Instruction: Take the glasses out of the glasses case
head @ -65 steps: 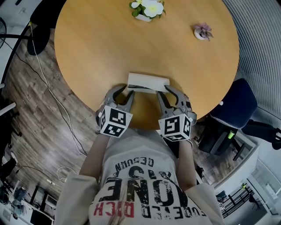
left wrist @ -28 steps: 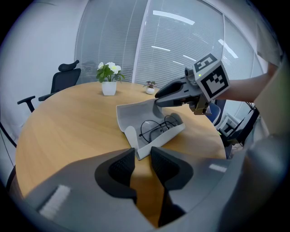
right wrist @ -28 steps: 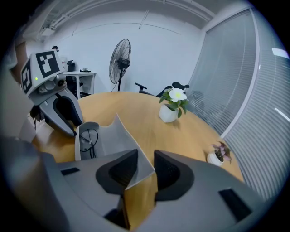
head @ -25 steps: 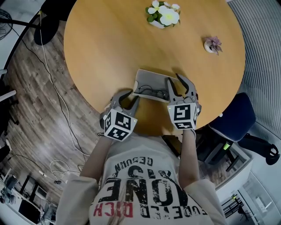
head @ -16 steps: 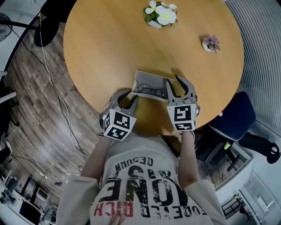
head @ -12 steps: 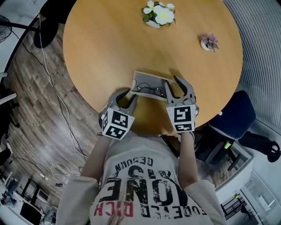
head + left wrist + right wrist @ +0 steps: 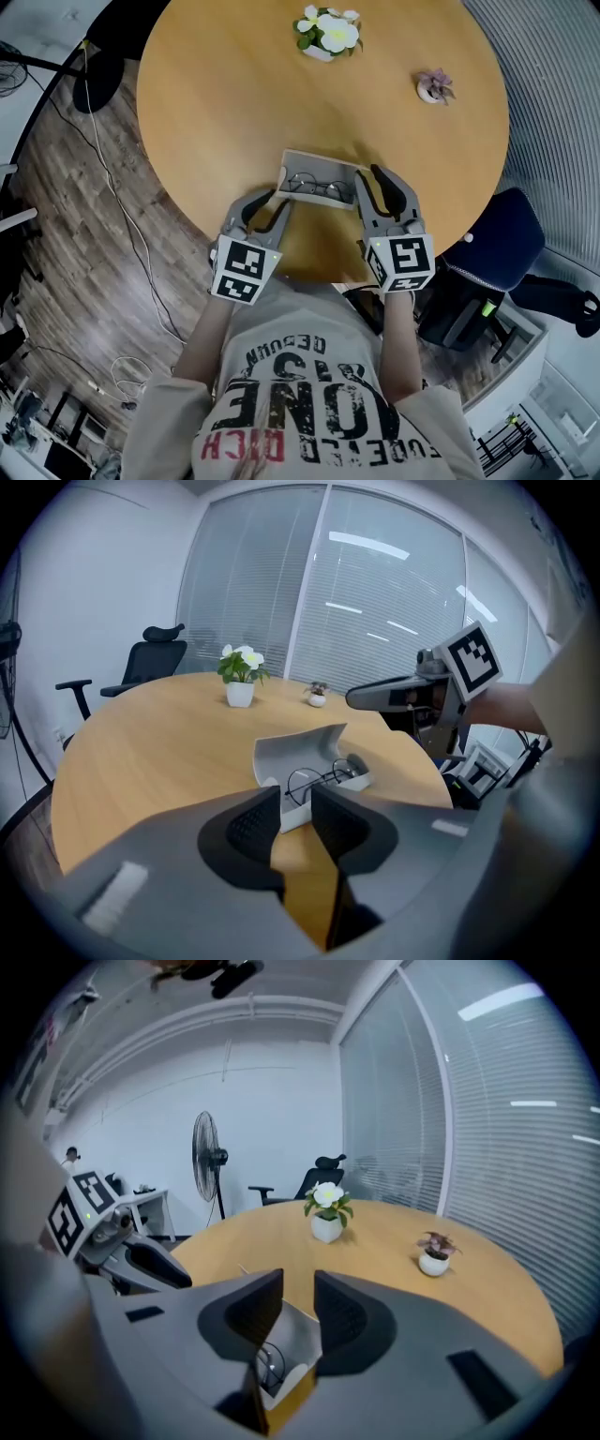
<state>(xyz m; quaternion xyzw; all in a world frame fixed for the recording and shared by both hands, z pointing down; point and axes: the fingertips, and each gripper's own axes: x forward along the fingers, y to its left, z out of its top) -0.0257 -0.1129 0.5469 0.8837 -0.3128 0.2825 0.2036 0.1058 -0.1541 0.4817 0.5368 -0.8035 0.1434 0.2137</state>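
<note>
I hold the left tool [image 7: 267,199] by the near left corner of the open pale grey glasses case [image 7: 323,157] on the round wooden table [image 7: 234,94]. Its jaws are apart, have just been closing a little, and press on nothing. The right tool [image 7: 372,180] stands at the case's right end. Its jaws have just been opening and grip nothing. The thin wire-rimmed glasses [image 7: 314,185] lie inside the case.
</note>
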